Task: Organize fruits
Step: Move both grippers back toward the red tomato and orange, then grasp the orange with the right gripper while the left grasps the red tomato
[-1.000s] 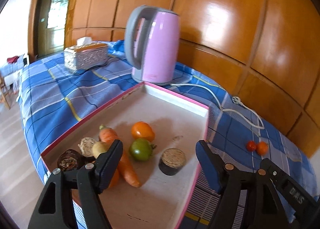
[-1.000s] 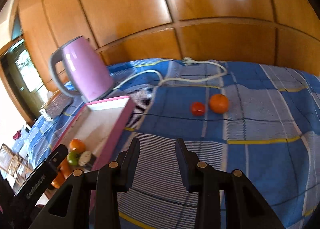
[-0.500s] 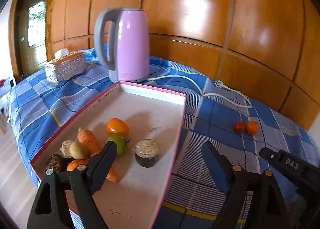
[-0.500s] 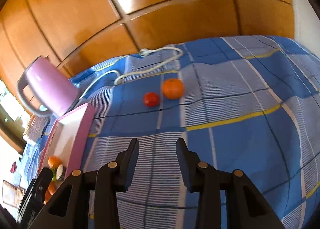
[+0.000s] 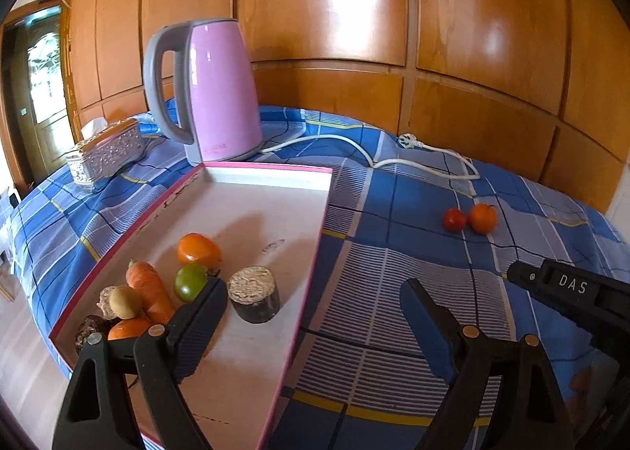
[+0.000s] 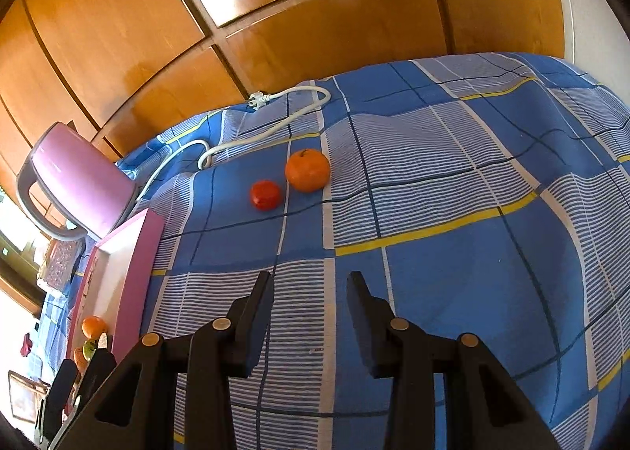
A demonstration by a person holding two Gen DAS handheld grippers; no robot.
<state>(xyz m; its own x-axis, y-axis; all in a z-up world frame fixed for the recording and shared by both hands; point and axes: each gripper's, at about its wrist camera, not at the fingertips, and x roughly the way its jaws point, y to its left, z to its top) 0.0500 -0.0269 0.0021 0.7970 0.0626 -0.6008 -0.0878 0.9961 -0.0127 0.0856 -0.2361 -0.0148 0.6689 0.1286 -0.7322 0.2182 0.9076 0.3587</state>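
The left gripper (image 5: 315, 316) stood wide open and empty over the tray (image 5: 311, 265); the right gripper (image 6: 309, 292) was narrowly parted, holding nothing; several fruits already lay in the tray's near corner; farther off, a red tomato (image 6: 265, 194) and an orange (image 6: 307, 169) remained on the cloth (image 6: 453, 273), apparently still uncollected.

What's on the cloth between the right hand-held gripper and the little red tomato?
Nothing: only bare checked cloth lies between the right hand-held gripper and the red tomato, seen in the right wrist view.
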